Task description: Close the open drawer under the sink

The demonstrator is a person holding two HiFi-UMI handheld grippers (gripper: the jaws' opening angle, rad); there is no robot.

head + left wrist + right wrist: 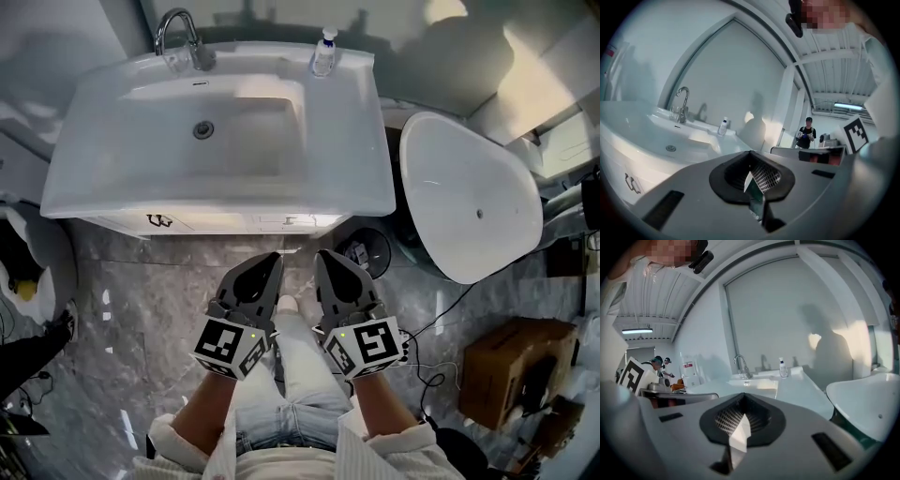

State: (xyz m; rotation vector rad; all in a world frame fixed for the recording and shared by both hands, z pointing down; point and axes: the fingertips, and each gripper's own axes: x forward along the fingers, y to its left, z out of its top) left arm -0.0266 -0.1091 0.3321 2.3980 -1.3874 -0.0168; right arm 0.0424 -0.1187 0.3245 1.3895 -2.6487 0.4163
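A white sink (221, 131) with a chrome tap (178, 37) tops a white cabinet. Only a thin strip of the cabinet's drawer front (234, 223) shows below the basin's edge, with a dark handle (159, 221) at its left. How far the drawer stands out I cannot tell from above. My left gripper (272, 259) and right gripper (324, 255) hang side by side over the floor, just short of the cabinet, both shut on nothing. In the left gripper view the cabinet's handle (632, 183) shows low left of the shut left gripper (752, 161). The right gripper (740, 404) faces the tap (741, 365).
A soap bottle (323, 52) stands on the sink's back right corner. A white oval tub (469, 192) lies right of the cabinet, a cardboard box (511, 361) and cables on the grey marble floor (141, 309). A person (806, 133) stands far off.
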